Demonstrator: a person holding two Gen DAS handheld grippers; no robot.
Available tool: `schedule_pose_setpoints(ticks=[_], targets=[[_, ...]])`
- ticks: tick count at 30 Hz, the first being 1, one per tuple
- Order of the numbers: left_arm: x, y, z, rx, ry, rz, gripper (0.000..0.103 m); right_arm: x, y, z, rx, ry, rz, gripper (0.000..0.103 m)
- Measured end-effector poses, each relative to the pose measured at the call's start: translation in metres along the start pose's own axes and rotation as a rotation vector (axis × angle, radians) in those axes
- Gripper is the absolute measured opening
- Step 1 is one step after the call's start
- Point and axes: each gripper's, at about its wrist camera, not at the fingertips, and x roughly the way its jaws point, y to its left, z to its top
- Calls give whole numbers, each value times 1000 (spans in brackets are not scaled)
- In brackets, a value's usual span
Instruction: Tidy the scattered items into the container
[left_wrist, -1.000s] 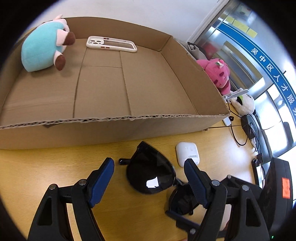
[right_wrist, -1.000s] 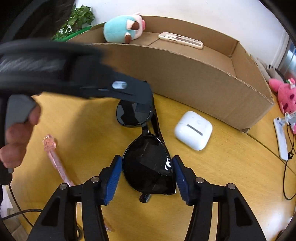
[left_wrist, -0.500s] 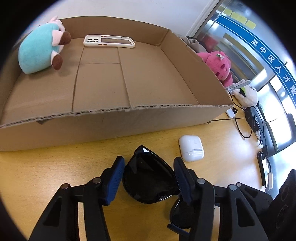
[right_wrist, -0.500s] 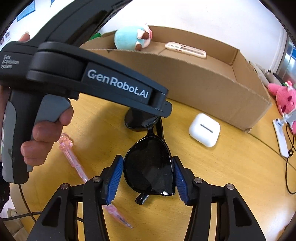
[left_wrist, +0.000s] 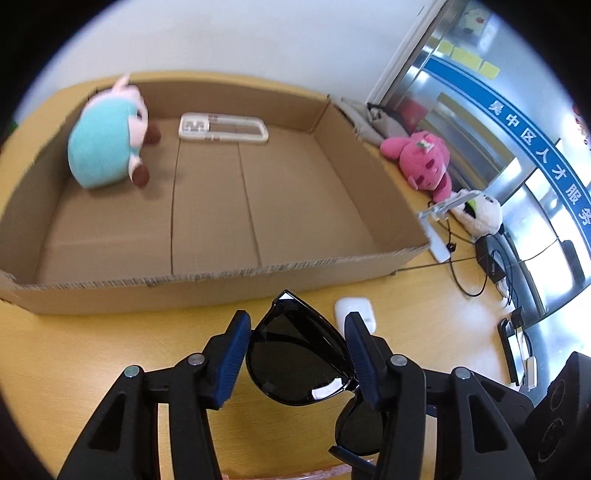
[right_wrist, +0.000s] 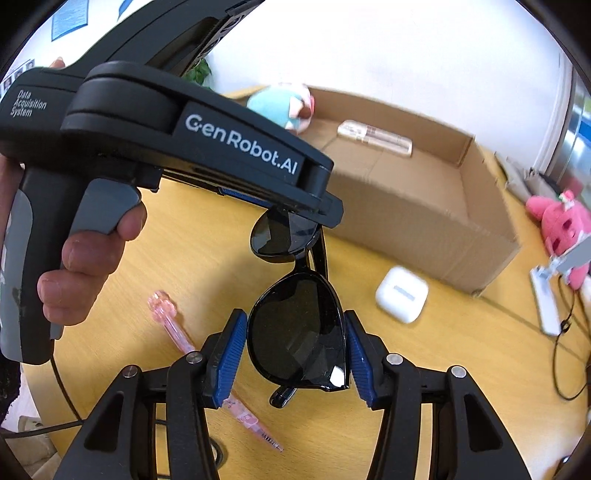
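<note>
Black sunglasses (left_wrist: 299, 354) (right_wrist: 297, 332) are held by both grippers, one lens each, lifted above the yellow table. My left gripper (left_wrist: 297, 352) is shut on one lens; my right gripper (right_wrist: 295, 349) is shut on the other lens. The cardboard box (left_wrist: 207, 280) (right_wrist: 424, 218) lies just ahead, holding a teal plush (left_wrist: 105, 147) (right_wrist: 277, 107) and a white phone case (left_wrist: 223, 127) (right_wrist: 375, 138). A white earbud case (left_wrist: 354, 308) (right_wrist: 402, 295) and a pink pen (right_wrist: 184, 339) lie on the table.
A pink plush (left_wrist: 424, 162) (right_wrist: 561, 221), a white plush (left_wrist: 480, 214), a phone stand (right_wrist: 546, 302) and cables (left_wrist: 480, 266) sit right of the box. The left gripper's body (right_wrist: 166, 147) and the hand holding it fill the upper left of the right wrist view.
My left gripper closed on a lens of the sunglasses. Both grippers then lifted the sunglasses off the table and tipped up toward the box.
</note>
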Motion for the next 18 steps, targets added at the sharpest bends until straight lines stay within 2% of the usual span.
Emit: schedule_pose_setpoints(ticks=[7, 8, 9, 11, 15, 16, 18], targets=[[-41, -20, 36, 72, -95, 7, 45, -33, -5, 26, 24, -121, -16, 56], [-44, -22, 43, 81, -104, 11, 37, -34, -6, 32, 21, -131, -20, 56], [-46, -23, 49, 89, -109, 12, 3, -36, -8, 36, 20, -140, -24, 56], [-46, -24, 62, 94, -87, -33, 3, -39, -12, 45, 24, -163, -16, 56], [-41, -29, 81, 130, -88, -5, 3, -47, -20, 61, 39, -211, -2, 55], [-42, -27, 85, 119, -93, -16, 3, -43, -25, 68, 38, -213, -3, 12], [-46, -22, 89, 96, -110, -33, 4, -32, -34, 76, 44, -186, -3, 5]])
